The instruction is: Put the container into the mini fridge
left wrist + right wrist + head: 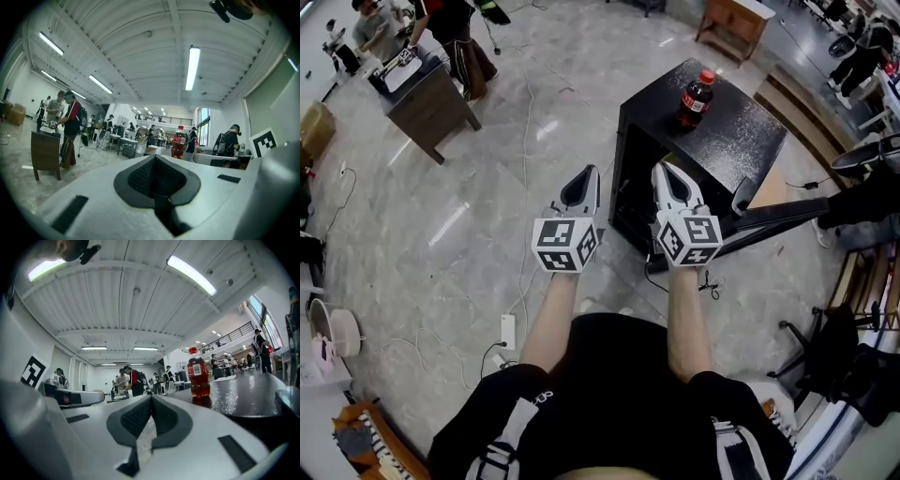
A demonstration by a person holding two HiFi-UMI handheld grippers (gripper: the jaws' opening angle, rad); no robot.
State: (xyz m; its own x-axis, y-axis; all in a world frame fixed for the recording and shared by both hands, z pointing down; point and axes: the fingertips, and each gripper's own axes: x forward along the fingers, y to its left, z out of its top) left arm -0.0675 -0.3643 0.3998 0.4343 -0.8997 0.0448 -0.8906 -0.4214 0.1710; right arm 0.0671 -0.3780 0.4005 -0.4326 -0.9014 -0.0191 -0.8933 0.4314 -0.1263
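A black mini fridge (741, 131) stands on the floor ahead of me, its dark front opening (633, 187) facing my grippers. On its top stands an upright cola bottle (696, 98) with a red cap and label, which also shows as the bottle (178, 142) in the left gripper view and the bottle (199, 378) in the right gripper view. My left gripper (586, 173) hangs just left of the fridge's front, shut and empty. The right gripper (664, 169) is by the top front edge, short of the bottle, its jaws likewise together with nothing held.
A dark panel (797, 214) juts right from the fridge's near corner. Cables and a power strip (507, 330) lie on the marble floor at the left. A wooden desk (427, 103) with people stands far left. Chairs (825, 347) crowd the right.
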